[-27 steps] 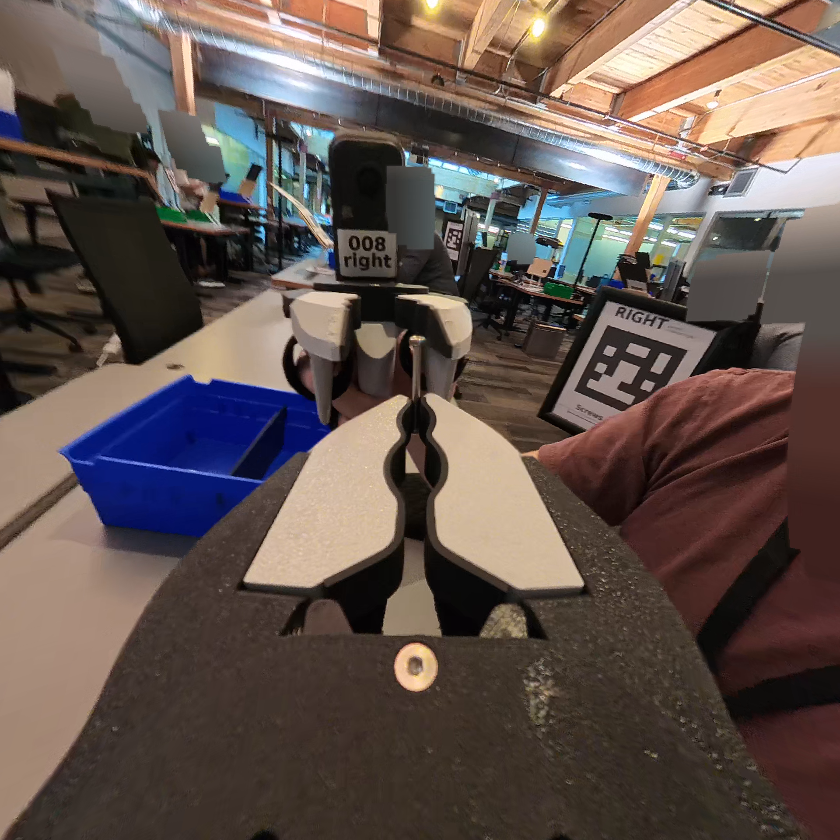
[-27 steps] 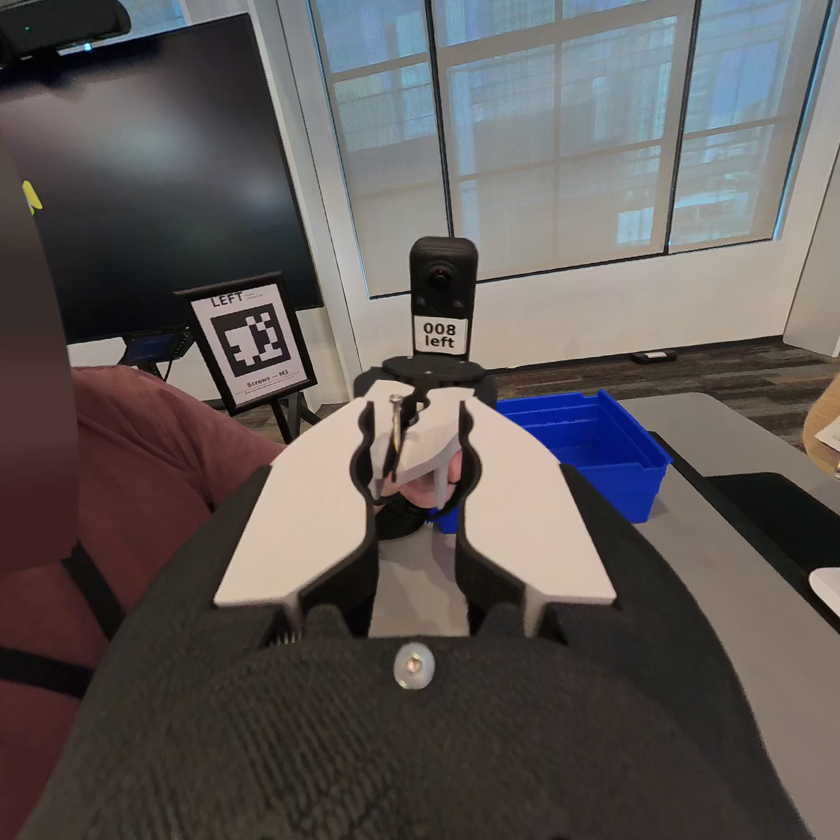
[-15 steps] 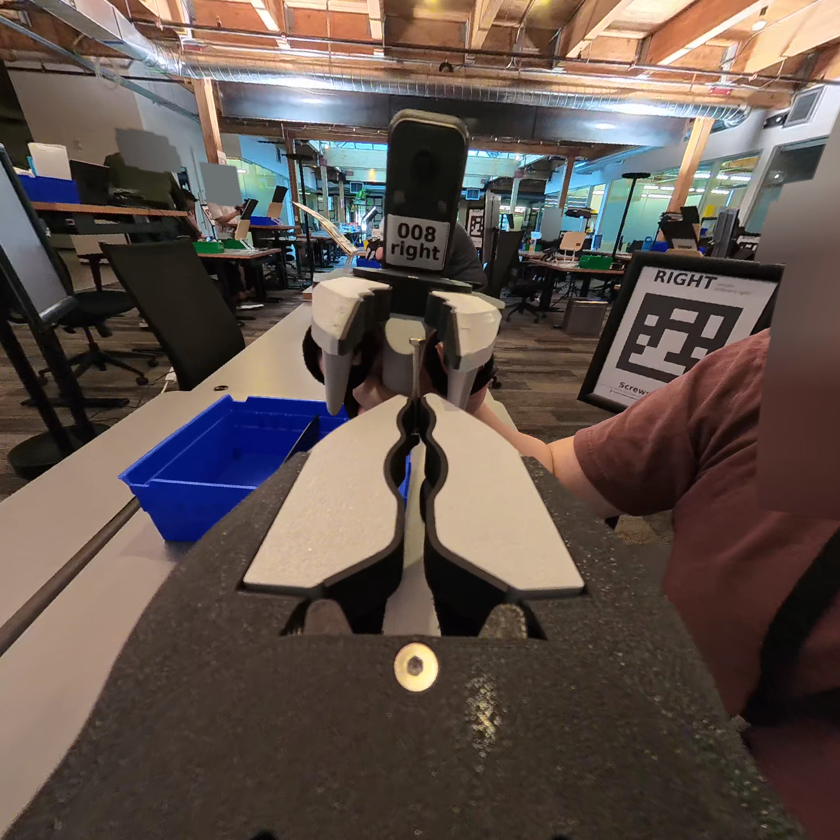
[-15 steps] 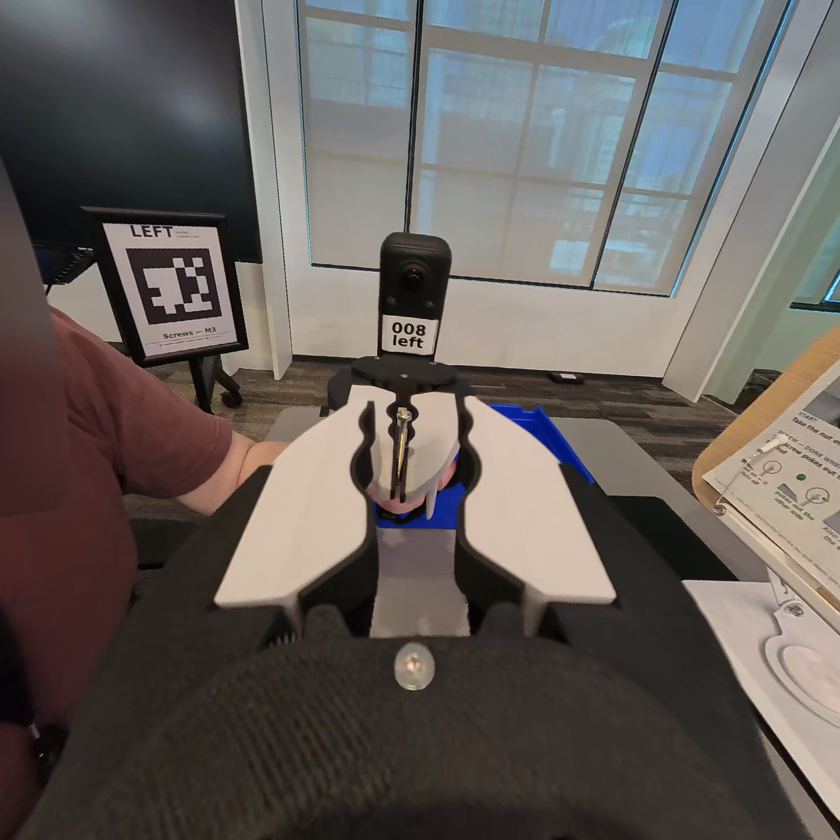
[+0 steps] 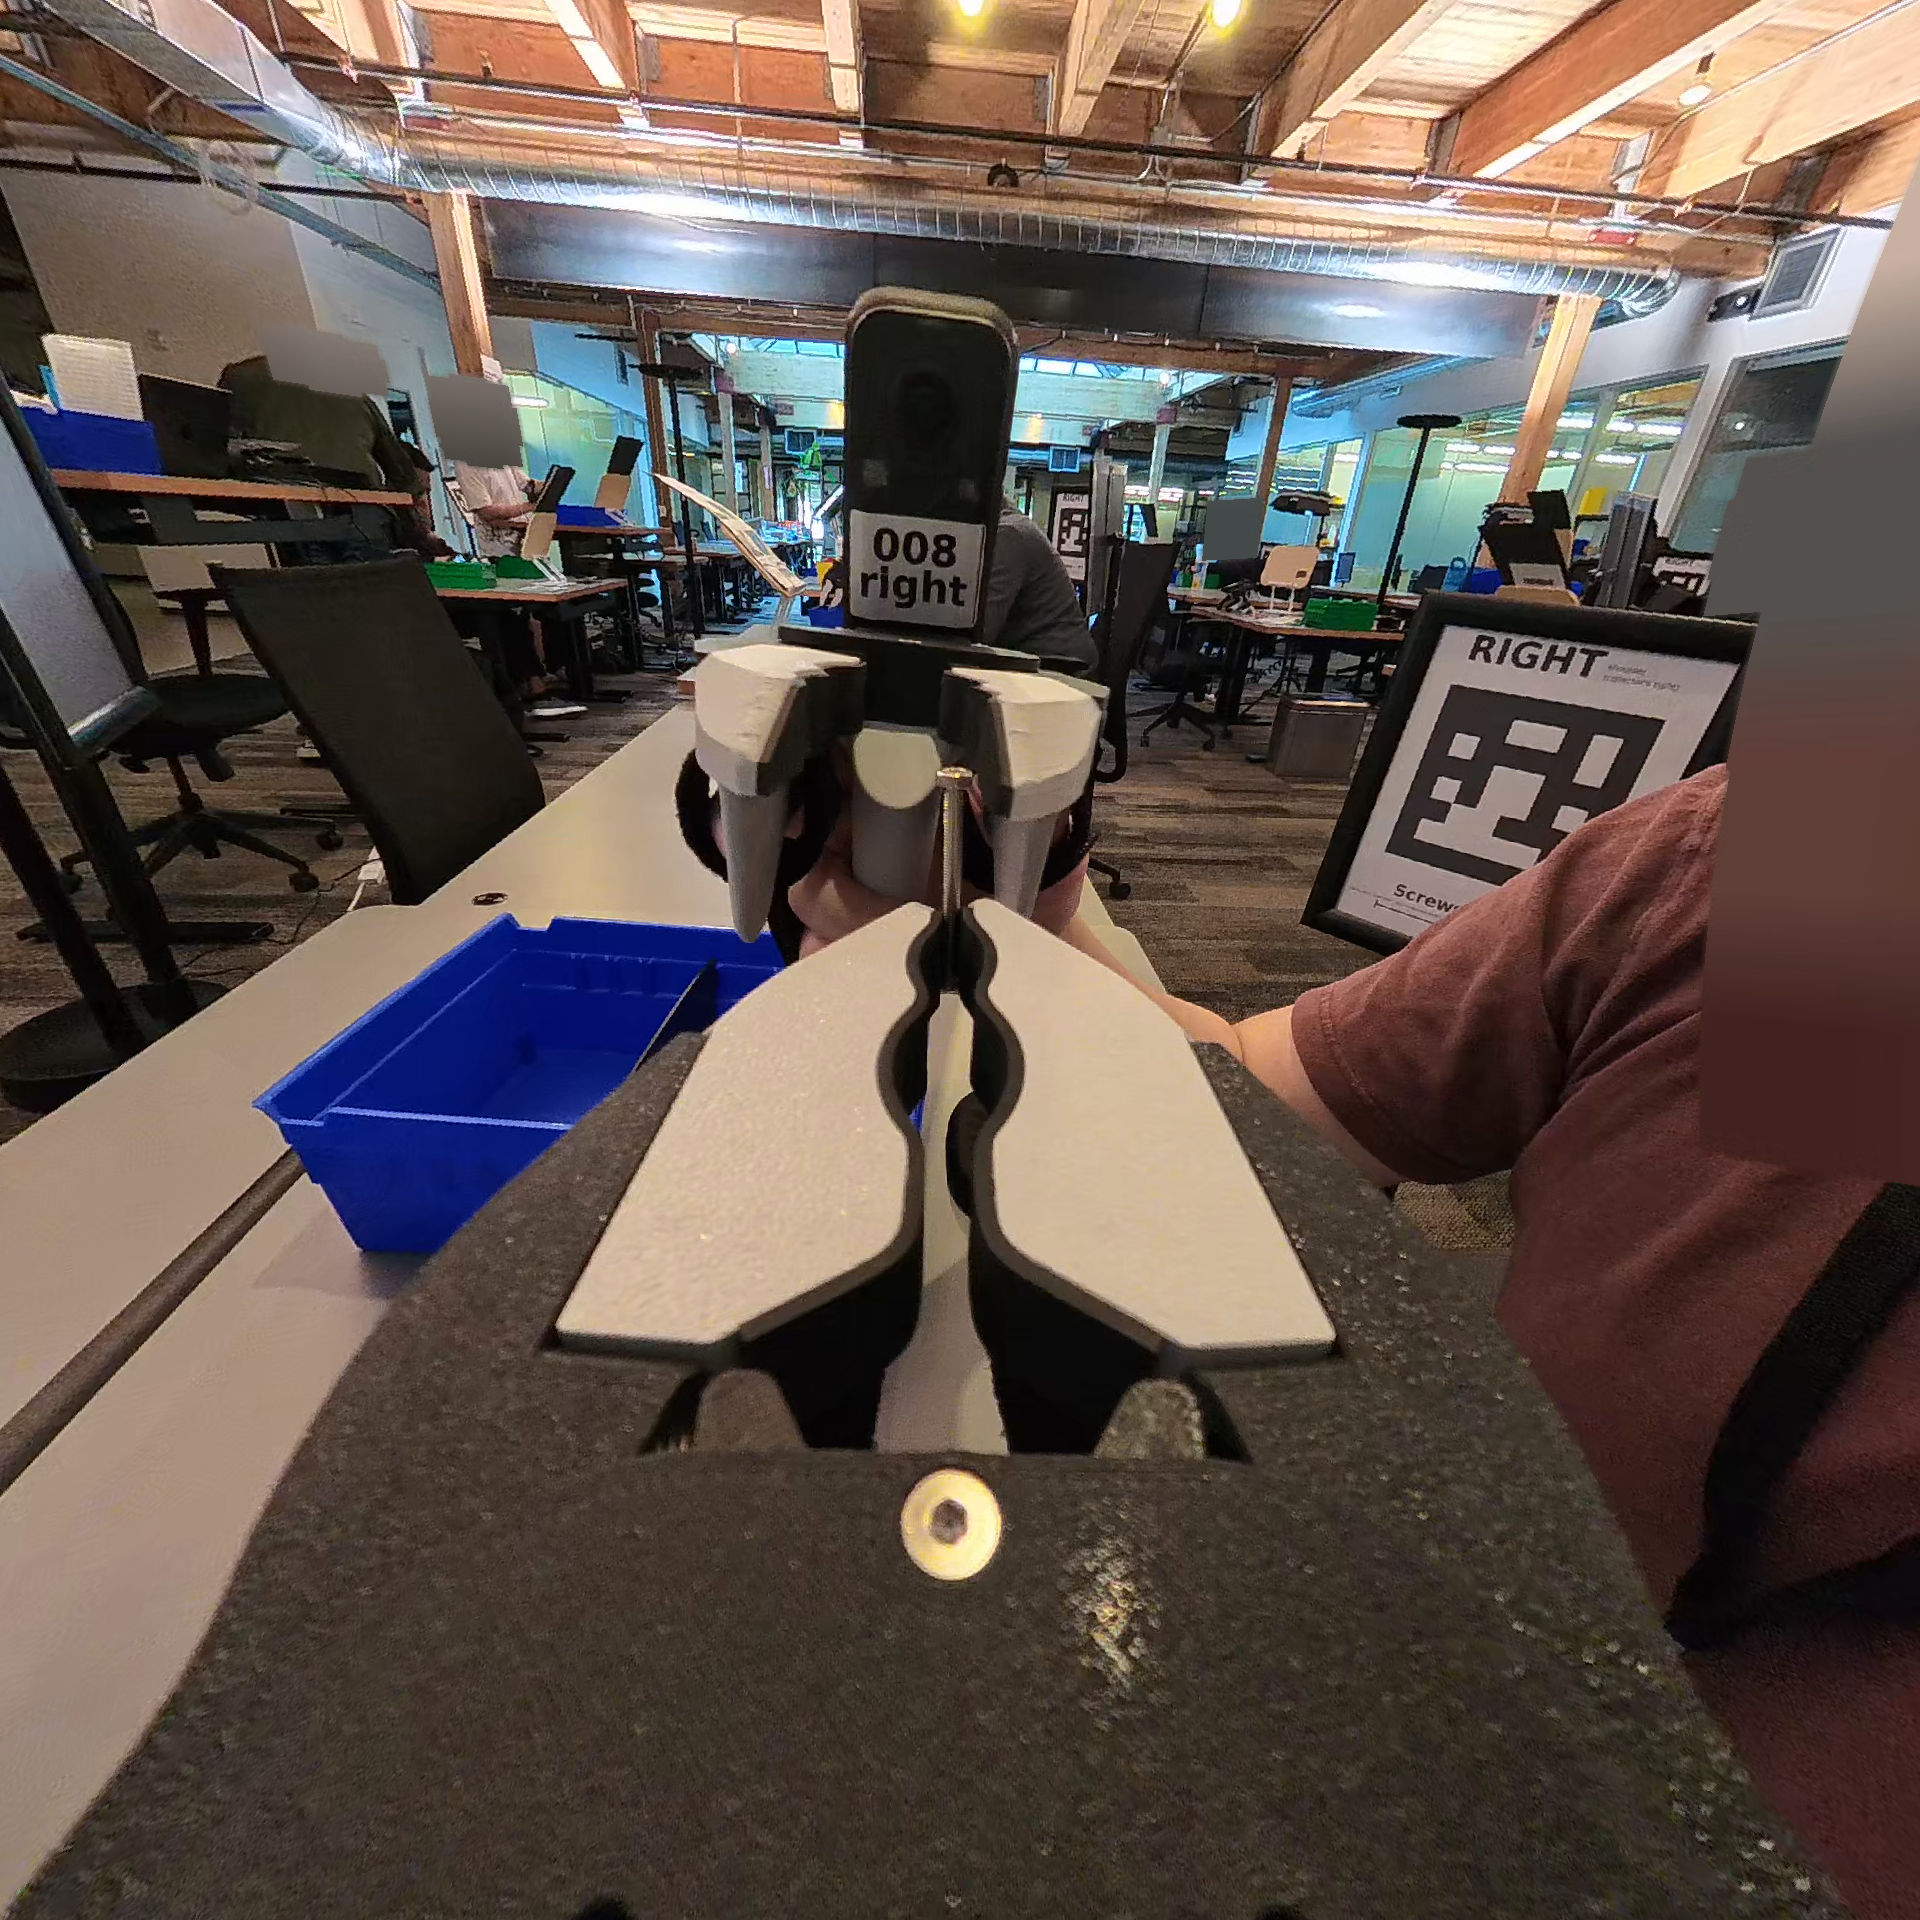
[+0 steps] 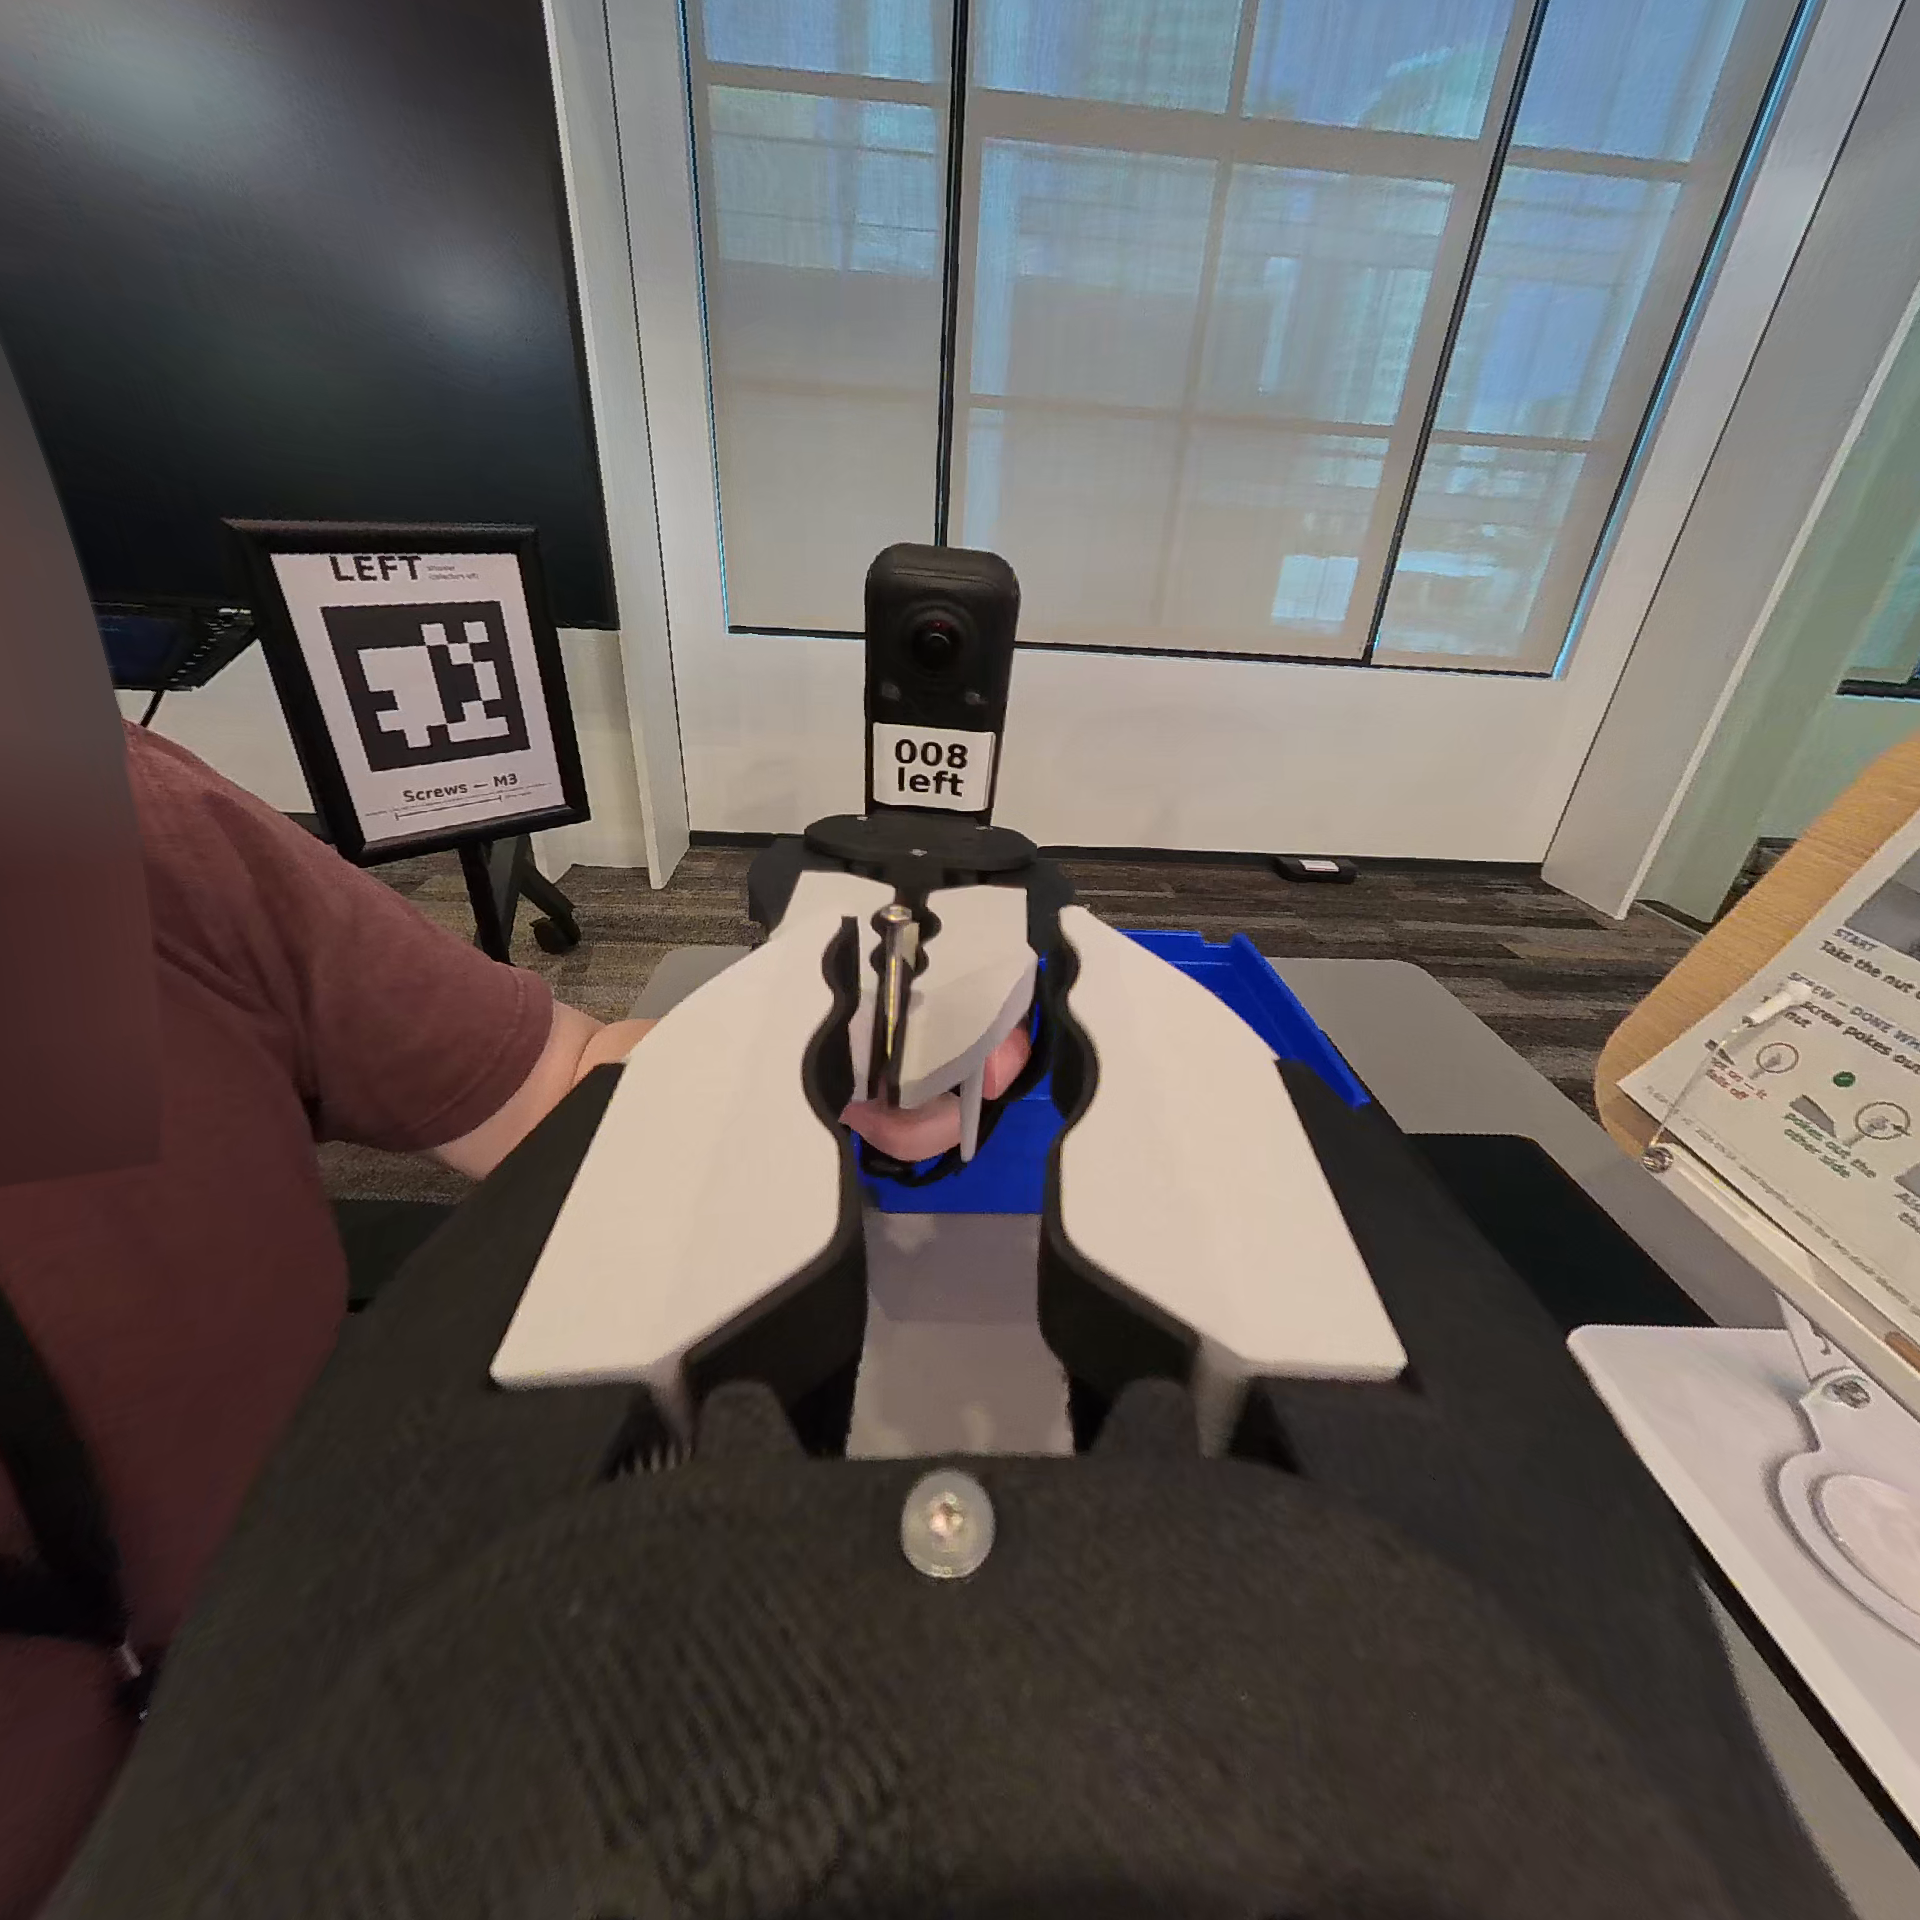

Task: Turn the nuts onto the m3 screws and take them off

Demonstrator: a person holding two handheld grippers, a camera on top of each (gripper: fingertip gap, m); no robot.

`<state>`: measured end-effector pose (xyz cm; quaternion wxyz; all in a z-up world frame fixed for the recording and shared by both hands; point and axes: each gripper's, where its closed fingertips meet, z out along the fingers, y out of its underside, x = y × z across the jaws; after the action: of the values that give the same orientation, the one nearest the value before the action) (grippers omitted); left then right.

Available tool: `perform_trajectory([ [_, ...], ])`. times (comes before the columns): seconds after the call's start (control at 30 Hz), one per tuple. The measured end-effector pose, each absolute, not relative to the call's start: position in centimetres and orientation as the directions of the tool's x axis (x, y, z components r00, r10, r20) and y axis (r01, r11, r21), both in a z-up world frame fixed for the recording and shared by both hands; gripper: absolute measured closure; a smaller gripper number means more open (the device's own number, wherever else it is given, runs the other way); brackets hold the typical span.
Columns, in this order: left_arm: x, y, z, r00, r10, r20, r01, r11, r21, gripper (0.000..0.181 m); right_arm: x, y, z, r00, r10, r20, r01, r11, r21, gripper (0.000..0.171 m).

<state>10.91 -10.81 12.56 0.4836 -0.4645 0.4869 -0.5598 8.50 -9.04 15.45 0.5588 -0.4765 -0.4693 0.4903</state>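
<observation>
My left gripper [image 5: 948,920] is shut on a thin silver m3 screw [image 5: 949,842], which stands upright from the fingertips with its head on top. No nut shows on it. My right gripper [image 5: 888,831] faces it just beyond the screw, with its jaws open and empty. In the right wrist view my right gripper [image 6: 945,935] is wide open. The left gripper [image 6: 888,1081] sits in the gap between its fingers and holds the screw [image 6: 890,997]. The right fingers do not touch the screw.
A blue divided bin [image 5: 499,1060] sits on the grey table [image 5: 156,1143] behind and below the grippers, also in the right wrist view [image 6: 1247,997]. An instruction sheet on a wooden board [image 6: 1787,1091] stands right. Framed marker signs [image 5: 1538,769] [image 6: 426,686] stand behind. A maroon-sleeved arm [image 5: 1507,1018] is close. My two grippers' fingertips are within a few centimetres of each other.
Both grippers have swung round together, so the bin and the signs have shifted and the instruction board has come into the right wrist view. The left gripper has kept hold of the screw. The right gripper has stayed open.
</observation>
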Motion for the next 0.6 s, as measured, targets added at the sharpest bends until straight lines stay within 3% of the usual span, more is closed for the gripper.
perform_trajectory([
  [0.6,11.21,-11.22,12.34,-0.108,-0.993,0.042,0.073,-0.050,-0.996,0.179,8.17,-9.37,15.19,0.048,0.998,0.048,-0.094,0.053,-0.994,0.137],
])
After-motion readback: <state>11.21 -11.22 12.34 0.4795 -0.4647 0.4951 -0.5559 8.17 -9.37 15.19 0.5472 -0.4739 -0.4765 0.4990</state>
